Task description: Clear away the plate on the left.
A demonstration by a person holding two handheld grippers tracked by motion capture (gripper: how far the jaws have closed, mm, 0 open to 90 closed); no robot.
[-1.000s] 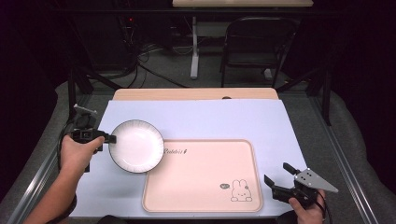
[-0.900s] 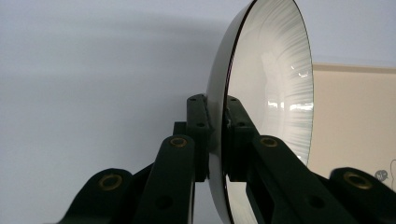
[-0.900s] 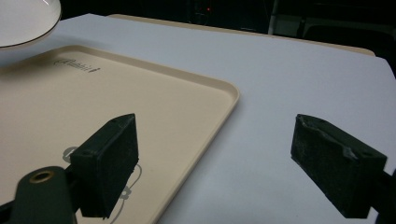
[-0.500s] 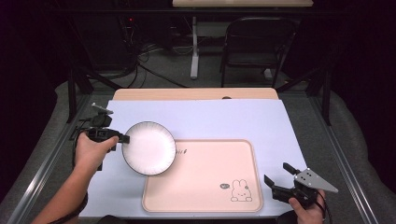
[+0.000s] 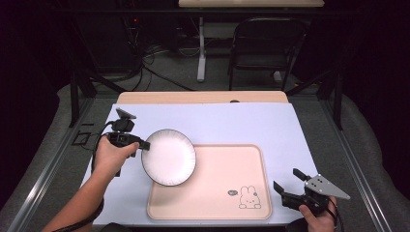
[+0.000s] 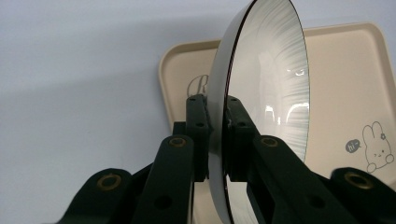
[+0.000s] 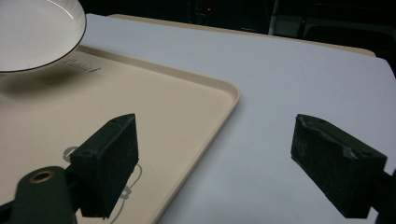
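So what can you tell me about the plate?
The plate is round, white and glossy, with a thin dark rim and fine lines fanning out from its middle. It looks like ceramic and is empty. The left gripper pinches its left edge, holding it in the air over the tray's near-left corner.

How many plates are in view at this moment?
1. The white plate with a dark rim is clamped at its edge by the left gripper, held above the near-left corner of the beige tray. Nothing suggests another plate hidden.
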